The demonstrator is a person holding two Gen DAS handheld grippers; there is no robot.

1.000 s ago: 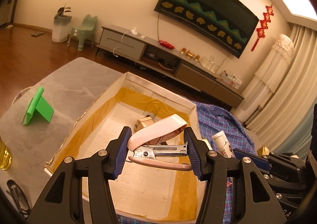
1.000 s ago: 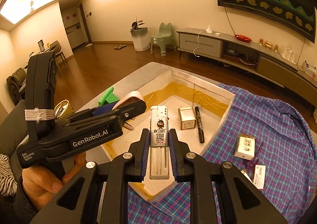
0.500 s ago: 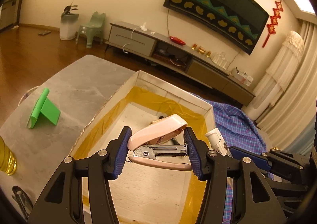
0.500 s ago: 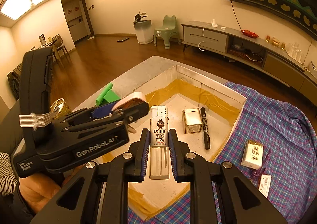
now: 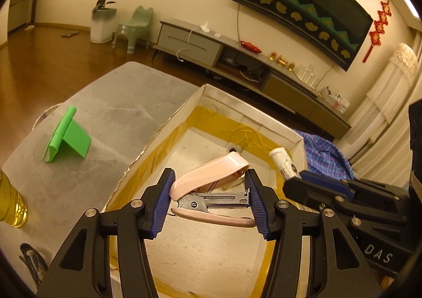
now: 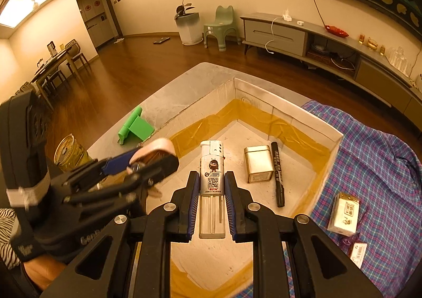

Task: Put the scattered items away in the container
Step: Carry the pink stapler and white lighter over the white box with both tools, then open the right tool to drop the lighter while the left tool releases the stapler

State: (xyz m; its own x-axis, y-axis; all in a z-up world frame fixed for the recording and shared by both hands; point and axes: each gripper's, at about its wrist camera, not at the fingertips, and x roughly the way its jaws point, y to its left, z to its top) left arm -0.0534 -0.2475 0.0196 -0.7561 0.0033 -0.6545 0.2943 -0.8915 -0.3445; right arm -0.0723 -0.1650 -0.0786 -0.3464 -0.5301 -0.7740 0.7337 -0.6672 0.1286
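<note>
My left gripper (image 5: 209, 201) is shut on a pink stapler (image 5: 211, 182) and holds it over the open white box (image 5: 203, 92) lined with yellow tape. My right gripper (image 6: 211, 203) is shut on a white lighter (image 6: 212, 179), also above the box (image 6: 327, 129). The left gripper with the stapler shows in the right wrist view (image 6: 147, 163); the right gripper with the lighter's tip shows in the left wrist view (image 5: 283, 163). Inside the box lie a small gold tin (image 6: 258, 163) and a black marker (image 6: 278, 174).
A green phone stand (image 5: 67, 137) sits on the grey tabletop left of the box. A gold can (image 6: 70, 153) stands near the table's left edge. On the blue plaid cloth (image 6: 382, 166) right of the box lie a small white packet (image 6: 345, 212) and a tag (image 6: 357, 250).
Both grippers have moved forward over the box with their items still held. The left gripper has dropped lower and looks blurred from motion in the right wrist view.
</note>
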